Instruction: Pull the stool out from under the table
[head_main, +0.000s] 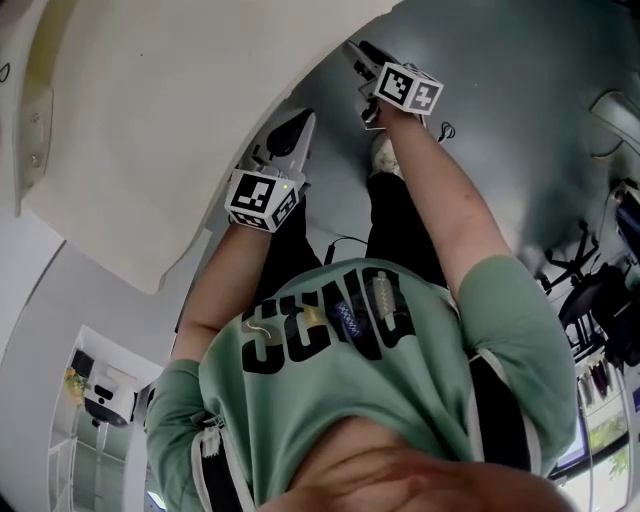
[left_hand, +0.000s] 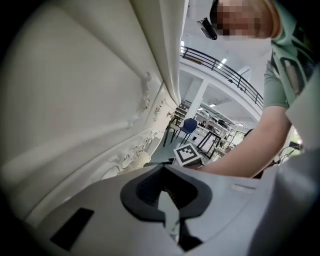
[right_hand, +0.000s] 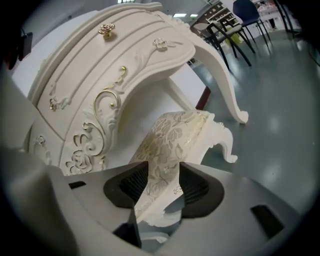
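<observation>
Table (right_hand: 125, 55): cream-painted, wood-like, smooth satin finish; carved relief picked out in gilt lines. Knob (right_hand: 106, 30): shiny gold metal.
Stool (right_hand: 172, 140): seat in woven floral cloth with a slight sheen; leg cream, glossy.
Floor (right_hand: 285, 115): grey, smooth, reflective.
Right gripper (right_hand: 162, 182): matt grey plastic shell; jaws lined with dark ribbed pads (right_hand: 131, 187).

The floor (right_hand: 280, 95) is grey and smooth, and it gives back a soft shine of the lights. On it stands a cream table (right_hand: 125, 65) with carved, gold-lined fronts; 1 of its curved legs (right_hand: 227, 85) ends in a small foot on the floor. The stool (right_hand: 175, 135), with a leaf-patterned seat and a curled cream leg, stands on the floor partly under the table. Far behind, some dark-framed chairs (right_hand: 235, 27) stand on the same floor. The person's light shoe (head_main: 385, 155) rests on it beside the table.
</observation>
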